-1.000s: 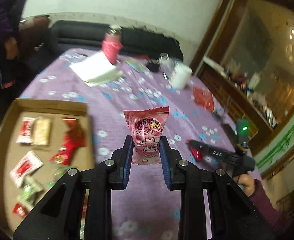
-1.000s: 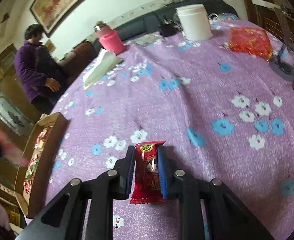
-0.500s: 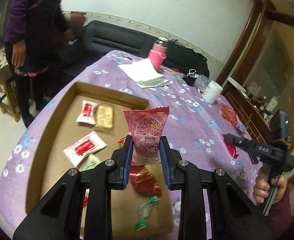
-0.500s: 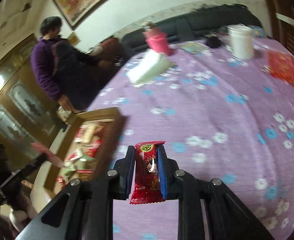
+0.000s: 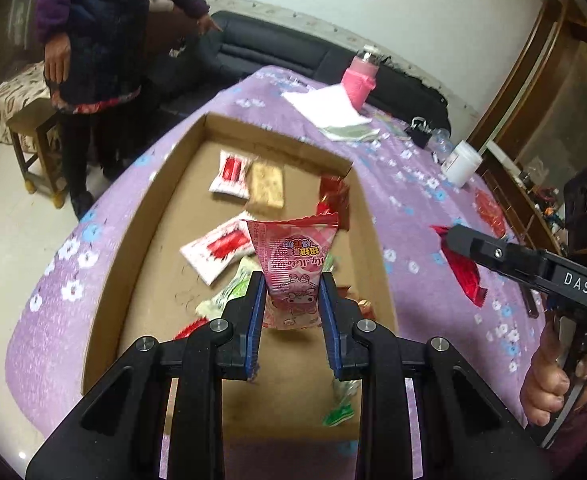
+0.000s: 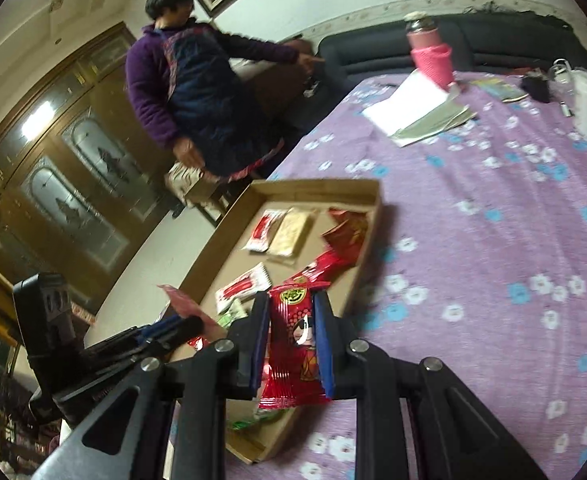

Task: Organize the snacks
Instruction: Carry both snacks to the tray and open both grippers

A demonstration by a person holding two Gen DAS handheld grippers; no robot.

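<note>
Left gripper (image 5: pixel 291 300): clenched on a pink triangular snack packet with a cartoon print (image 5: pixel 291 264), held upright between the blue pads, above the box interior.
Right gripper (image 6: pixel 291 340): clenched on a red foil snack packet with a cartoon face (image 6: pixel 295 352), held upright over the near right edge of the box; in the left wrist view the same gripper (image 5: pixel 445 236) sits to the right of the box with the red packet (image 5: pixel 463 276) hanging from it.
Shallow brown cardboard box (image 5: pixel 141 240): lies on the purple flower-print tabletop (image 5: pixel 413 208), near its left edge.
Box contents: a white-and-red sachet (image 5: pixel 229 172) beside a pale yellow wrapped bar (image 5: pixel 267 184) at the far end; a larger white-and-red sachet (image 5: pixel 217 250) in the middle; red foil wrappers (image 5: pixel 333 200) against the right wall; green-and-white wrappers (image 5: pixel 229 296) partly hidden behind the left gripper.
Far tabletop: a pink sleeved bottle (image 5: pixel 359 80), a white paper stack (image 5: pixel 325 106) just in front of it, a white lidded jar (image 5: pixel 461 162) further right.
Right hand (image 5: pixel 549 380): wrapped round the black gripper handle.
Background: a person in a purple jacket and dark apron (image 6: pixel 189 96) stands beside the tabletop, arm stretched towards a dark sofa (image 6: pixel 373 56).
</note>
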